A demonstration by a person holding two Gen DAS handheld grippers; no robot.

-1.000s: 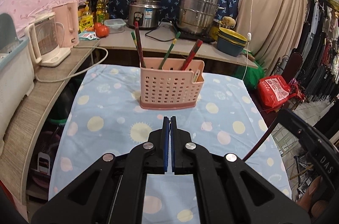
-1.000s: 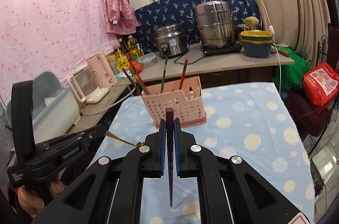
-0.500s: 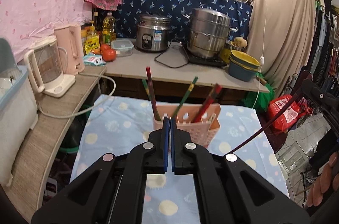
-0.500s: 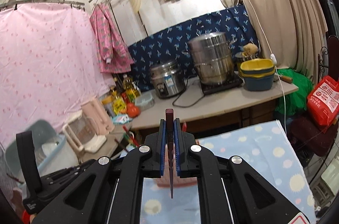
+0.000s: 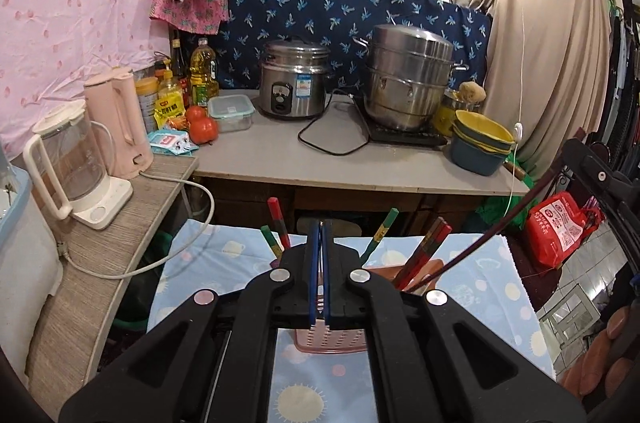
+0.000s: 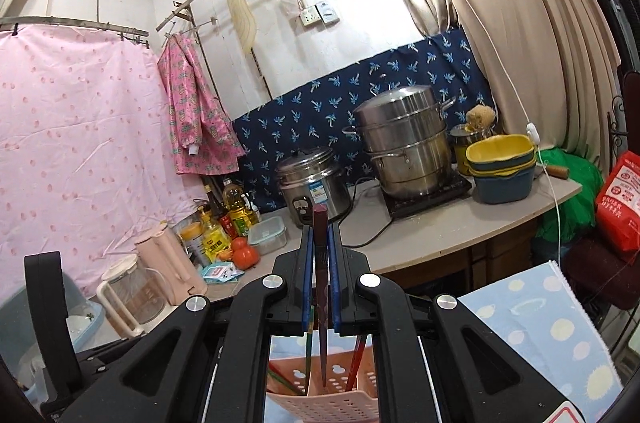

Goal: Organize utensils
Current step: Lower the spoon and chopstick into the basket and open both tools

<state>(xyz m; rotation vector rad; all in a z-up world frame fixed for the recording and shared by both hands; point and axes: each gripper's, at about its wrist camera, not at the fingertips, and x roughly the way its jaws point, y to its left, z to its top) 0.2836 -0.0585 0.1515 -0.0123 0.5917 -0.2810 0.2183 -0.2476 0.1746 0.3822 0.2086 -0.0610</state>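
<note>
Kitchen clutter behind the surface

A rice cooker [image 5: 294, 85] and steamer pot [image 5: 408, 79] stand before blue patterned cloth [image 5: 340, 11]; stacked bowls [image 5: 480, 143] sit at the right, tomatoes [image 5: 202, 127], a clear box [image 5: 231, 109], oil bottle [image 5: 203, 71] and two kettles [image 5: 76, 159] at the left, near a pink curtain [image 6: 72, 143].

No text can be read for sure: print on red bag [image 5: 558, 228], rice cooker sticker [image 5: 305, 82] and yellow packet [image 5: 167, 110] all too small, blurred.
</note>
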